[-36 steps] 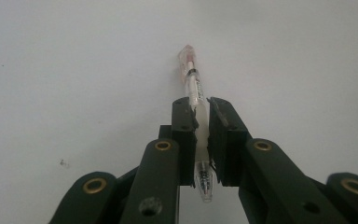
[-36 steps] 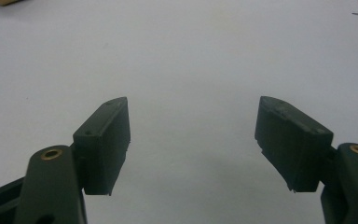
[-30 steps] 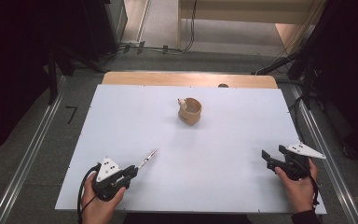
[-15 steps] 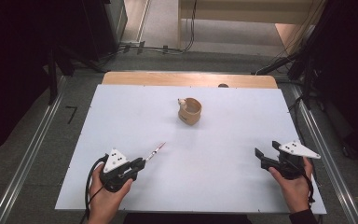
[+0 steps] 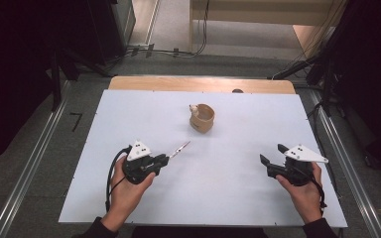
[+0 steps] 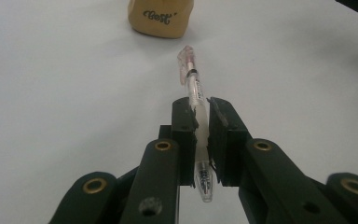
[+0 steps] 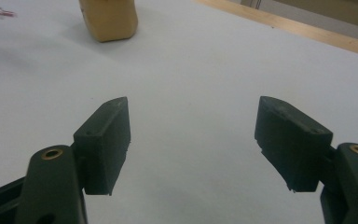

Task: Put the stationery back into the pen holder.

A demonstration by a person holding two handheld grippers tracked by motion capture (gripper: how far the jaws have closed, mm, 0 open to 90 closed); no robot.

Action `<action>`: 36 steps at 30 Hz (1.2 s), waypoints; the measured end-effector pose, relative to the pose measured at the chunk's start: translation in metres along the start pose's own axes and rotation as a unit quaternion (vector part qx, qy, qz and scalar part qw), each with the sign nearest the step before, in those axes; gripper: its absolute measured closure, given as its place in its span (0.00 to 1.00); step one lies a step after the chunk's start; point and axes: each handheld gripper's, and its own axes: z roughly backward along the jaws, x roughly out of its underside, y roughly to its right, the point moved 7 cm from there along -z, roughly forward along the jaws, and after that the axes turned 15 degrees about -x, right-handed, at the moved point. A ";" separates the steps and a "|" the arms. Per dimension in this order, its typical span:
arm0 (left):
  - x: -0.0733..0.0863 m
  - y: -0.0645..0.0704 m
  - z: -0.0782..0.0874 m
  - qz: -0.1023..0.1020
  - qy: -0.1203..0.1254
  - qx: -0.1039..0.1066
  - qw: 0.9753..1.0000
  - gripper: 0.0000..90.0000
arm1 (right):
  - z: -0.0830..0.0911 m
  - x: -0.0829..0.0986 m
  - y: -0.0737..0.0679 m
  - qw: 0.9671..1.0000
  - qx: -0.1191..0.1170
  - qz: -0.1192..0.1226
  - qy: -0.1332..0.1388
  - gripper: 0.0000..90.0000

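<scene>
Pen [image 6: 195, 95] first: it sits pinched between the jaws of the left gripper [image 5: 164, 159], clamped about a third of the way up its clear barrel, with the tail poking out toward the hand and the pinkish end pointing ahead. From above, that gripper rides over the near-left part of the white tabletop [image 5: 238, 198], with the pen angled up and away toward the middle.

Over by the near-right corner, the right gripper [image 5: 272, 159] hangs with its jaws spread wide and nothing between them, well apart from everything else.

Farther out, just past the centre of the tabletop, stands the tan cup [image 5: 202, 118], upright and mouth open. The left gripper view has it dead ahead of the pen's tip, though still a fair way off.

My guess is the pen is meant for that cup. Doing it well means carrying it straight along the line it already points, lifting enough to clear the rim, then tipping the barrel toward vertical over the mouth before letting go. The cup looks light, so a knock from the side could shove or topple it. I can't quite tell from here whether the pen's forward end is a cap or the tip.
</scene>
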 end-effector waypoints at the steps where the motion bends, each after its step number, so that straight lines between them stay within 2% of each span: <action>1: -0.002 0.000 -0.002 -0.002 -0.004 -0.005 1.000 0.91 | -0.002 -0.002 -0.002 1.000 -0.002 0.001 0.001 0.28; 7: -0.015 0.003 -0.010 -0.003 -0.005 0.003 1.000 0.91 | -0.012 -0.008 -0.008 1.000 -0.009 0.011 -0.002 0.28; 9: -0.020 0.005 -0.015 -0.007 -0.007 0.007 1.000 0.91 | -0.020 -0.012 -0.013 1.000 -0.013 0.017 -0.005 0.28; 14: -0.022 0.004 -0.022 -0.004 -0.014 0.003 1.000 0.91 | -0.033 -0.019 -0.023 0.999 -0.022 0.033 -0.008 0.29; 20: -0.027 0.006 -0.031 -0.002 -0.013 0.014 1.000 0.91 | -0.046 -0.027 -0.031 0.999 -0.027 0.042 -0.008 0.29; 26: -0.033 0.008 -0.037 -0.006 -0.018 0.012 1.000 0.91 | -0.059 -0.034 -0.039 0.998 -0.033 0.058 -0.010 0.29; 36: -0.045 0.019 -0.047 -0.010 -0.016 0.036 0.999 0.91 | -0.077 -0.043 -0.050 0.995 -0.045 0.086 -0.010 0.30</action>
